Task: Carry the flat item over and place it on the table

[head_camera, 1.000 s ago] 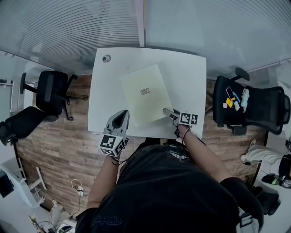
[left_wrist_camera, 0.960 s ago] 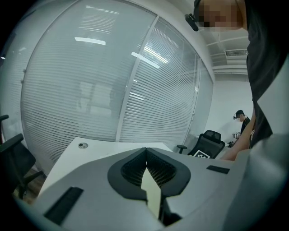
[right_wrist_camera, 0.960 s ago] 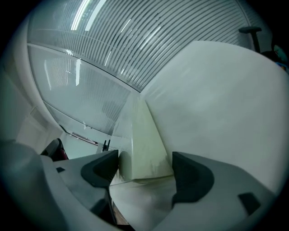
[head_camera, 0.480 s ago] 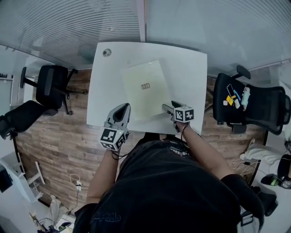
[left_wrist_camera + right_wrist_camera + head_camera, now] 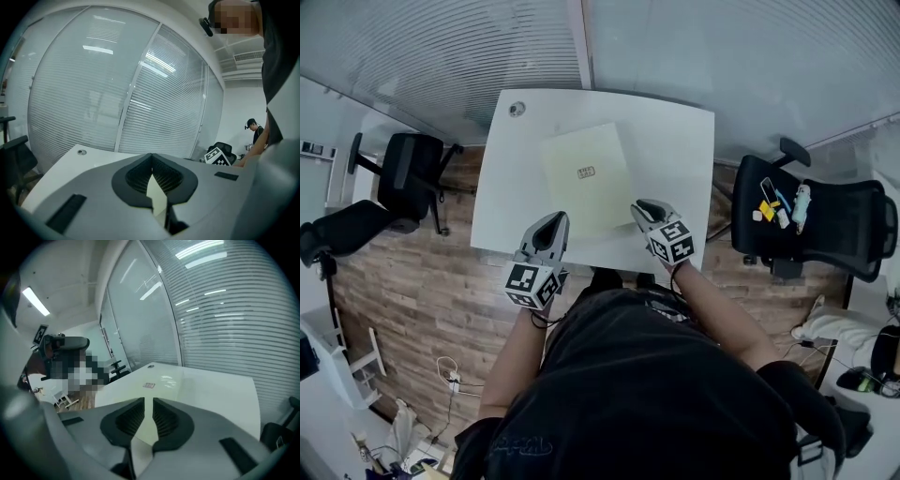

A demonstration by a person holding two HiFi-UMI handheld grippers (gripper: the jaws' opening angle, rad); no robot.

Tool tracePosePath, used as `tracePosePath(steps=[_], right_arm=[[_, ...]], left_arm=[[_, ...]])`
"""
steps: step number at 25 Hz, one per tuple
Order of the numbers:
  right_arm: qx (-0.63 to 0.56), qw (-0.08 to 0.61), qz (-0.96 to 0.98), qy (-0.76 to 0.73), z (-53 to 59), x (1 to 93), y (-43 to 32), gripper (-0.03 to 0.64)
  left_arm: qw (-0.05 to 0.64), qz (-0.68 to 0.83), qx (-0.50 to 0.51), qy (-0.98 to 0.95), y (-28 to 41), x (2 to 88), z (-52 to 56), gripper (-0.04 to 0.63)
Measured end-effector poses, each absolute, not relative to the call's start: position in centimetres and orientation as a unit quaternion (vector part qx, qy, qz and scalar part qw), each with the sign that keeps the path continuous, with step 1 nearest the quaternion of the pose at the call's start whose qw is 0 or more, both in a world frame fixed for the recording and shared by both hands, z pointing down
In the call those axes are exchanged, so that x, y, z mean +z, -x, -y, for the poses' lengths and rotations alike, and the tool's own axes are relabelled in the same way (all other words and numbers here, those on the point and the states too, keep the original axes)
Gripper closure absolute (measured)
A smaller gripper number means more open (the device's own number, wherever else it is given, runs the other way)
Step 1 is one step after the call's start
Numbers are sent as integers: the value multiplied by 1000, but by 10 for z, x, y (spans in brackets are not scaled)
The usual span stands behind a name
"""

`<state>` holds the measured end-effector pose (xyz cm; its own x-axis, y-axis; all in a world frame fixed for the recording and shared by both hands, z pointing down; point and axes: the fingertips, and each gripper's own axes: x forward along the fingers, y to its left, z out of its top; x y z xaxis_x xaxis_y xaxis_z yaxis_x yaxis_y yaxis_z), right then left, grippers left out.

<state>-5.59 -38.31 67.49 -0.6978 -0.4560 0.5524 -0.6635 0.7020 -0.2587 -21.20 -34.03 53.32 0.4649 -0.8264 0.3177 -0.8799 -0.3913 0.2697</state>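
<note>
Black office chair (image 5: 830, 230) holding small items (image 5: 776, 202), second chair (image 5: 408, 178), wooden floor (image 5: 403, 291)

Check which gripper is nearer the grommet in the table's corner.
Left. The left gripper hovers at the sheet's near left corner, on the grommet's side; the right gripper, jaws just closed further on nothing, is at its near right corner.

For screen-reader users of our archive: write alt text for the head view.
A pale yellow flat item lies on a white table, seen from above; the person's left tongs and right tongs point at its near corners. Black office chairs flank the table.
</note>
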Motion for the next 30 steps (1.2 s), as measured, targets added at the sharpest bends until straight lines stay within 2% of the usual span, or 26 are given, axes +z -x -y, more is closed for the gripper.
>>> tracePosePath(steps=[5,10,16,22,30], right_arm=[[177,183,922,-292,361,617,46,591],[138,154,942,-263,329,573,29,594],[160,118,946,-254,302,546,2,595],[149,110,953,-238,276,530,-14,595],[137,107,958,-230,250,517,-9,595]], left_arm=[[190,520,43,-831,177,514,319,581],[172,521,39,-835,132,504,289,581],[163,522,21,-837,95,493,255,581],[162,506,34,-846,77,494,227,581],[130,515,41,-846,89,477,207,581]])
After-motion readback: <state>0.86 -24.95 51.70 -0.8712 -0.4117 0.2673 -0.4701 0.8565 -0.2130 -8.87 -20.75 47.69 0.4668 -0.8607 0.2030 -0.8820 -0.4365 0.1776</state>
